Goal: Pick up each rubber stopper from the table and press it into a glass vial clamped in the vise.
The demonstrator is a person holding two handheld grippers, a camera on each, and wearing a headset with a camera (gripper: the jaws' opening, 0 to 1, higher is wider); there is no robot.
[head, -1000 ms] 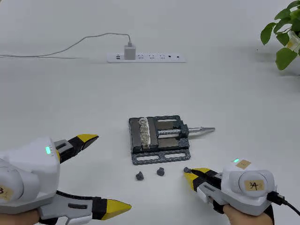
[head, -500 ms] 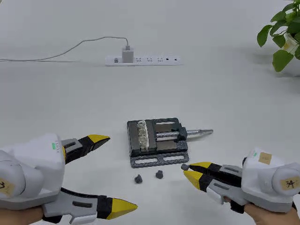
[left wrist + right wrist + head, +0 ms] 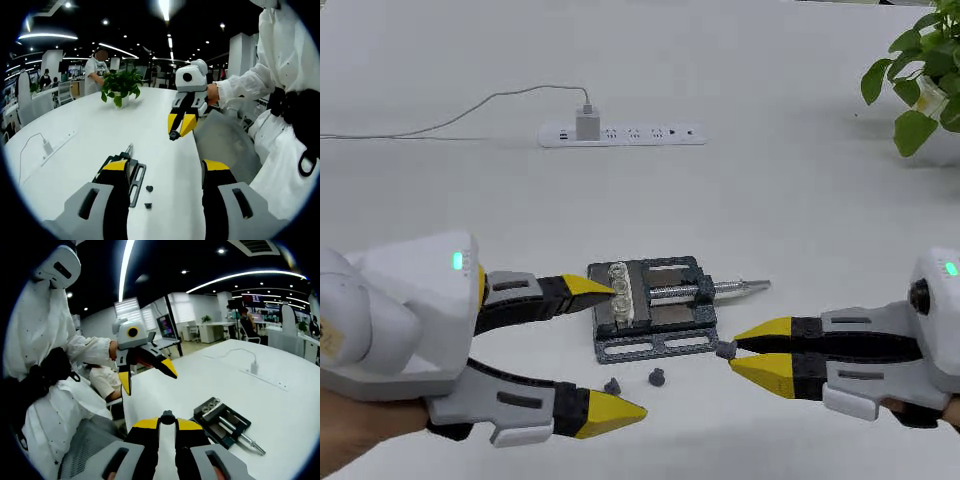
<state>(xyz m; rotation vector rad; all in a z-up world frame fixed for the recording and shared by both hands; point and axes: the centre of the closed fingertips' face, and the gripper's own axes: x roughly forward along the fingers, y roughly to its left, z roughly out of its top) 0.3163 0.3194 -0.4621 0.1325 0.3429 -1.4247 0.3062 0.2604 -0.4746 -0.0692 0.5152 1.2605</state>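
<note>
The right gripper (image 3: 738, 352) pinches one dark stopper (image 3: 725, 350) at the very tips of its jaws, which are almost pressed together. The stopper hangs just beside the front right corner of the vise (image 3: 660, 312). The left gripper (image 3: 623, 348) has its jaws spread wide. In the head view its top jaw reaches the row of glass vials (image 3: 620, 292) in the vise from the left. I cannot tell if it touches them. Its bottom jaw is over the table (image 3: 800, 210), near the two loose stoppers (image 3: 612, 385). They lie in front of the vise, a little apart from each other.

There is lots of bare table behind the vise, all the way to the power strip (image 3: 620, 134) with its plug and cord. The right side is open too, up to the plant (image 3: 920, 70) in the far corner. The screw handle (image 3: 745, 287) sticks out of the vise to the right, farther back than the right gripper's jaws. In the left gripper view the table's near edge runs close to the person, not far from the loose stoppers.

Half a second ago the left gripper was off to the left, with its top jaw clear of the vise. Now it has come in. The right gripper was tilted and lower in the picture. Now it lies flatter. The loose stoppers have not moved.
</note>
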